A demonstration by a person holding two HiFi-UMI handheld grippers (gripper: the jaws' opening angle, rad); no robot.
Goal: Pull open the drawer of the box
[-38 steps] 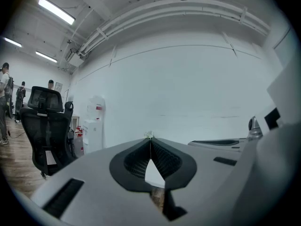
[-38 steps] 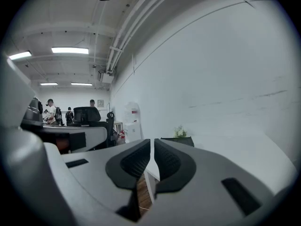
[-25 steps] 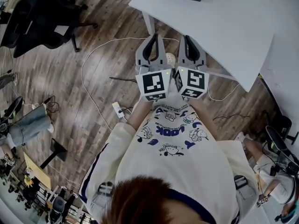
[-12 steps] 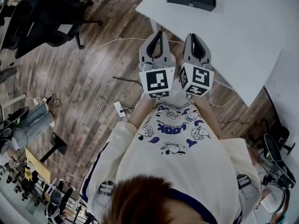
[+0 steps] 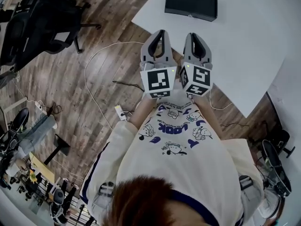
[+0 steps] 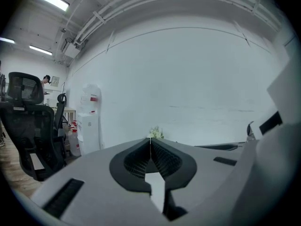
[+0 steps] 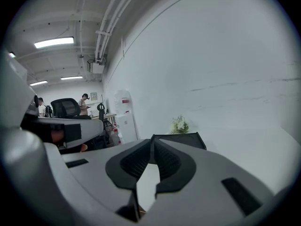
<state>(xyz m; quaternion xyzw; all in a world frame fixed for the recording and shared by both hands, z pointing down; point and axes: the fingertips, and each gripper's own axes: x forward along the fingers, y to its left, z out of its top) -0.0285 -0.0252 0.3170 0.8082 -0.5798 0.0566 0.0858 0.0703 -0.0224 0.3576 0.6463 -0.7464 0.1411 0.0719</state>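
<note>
The black box (image 5: 190, 2) lies on the white table (image 5: 244, 41) at the top of the head view, its long side facing me. Both grippers are held side by side in front of my chest, over the table's near corner and short of the box. My left gripper (image 5: 162, 32) has its jaws shut on nothing. My right gripper (image 5: 194, 34) is shut and empty as well. In the right gripper view the box (image 7: 184, 138) shows just past the shut right gripper (image 7: 153, 138). The left gripper view shows the shut left gripper (image 6: 150, 139) against a white wall.
Black office chairs (image 5: 42, 18) stand on the wooden floor at left. A white cable (image 5: 89, 65) and a power strip (image 5: 121, 112) lie on the floor. A water dispenser (image 6: 89, 119) and flowers (image 7: 179, 125) stand by the far wall. A person (image 7: 84, 102) stands far back.
Both grippers have moved forward to the table's corner, and the box has come fully into the head view. Their jaws have stayed shut.
</note>
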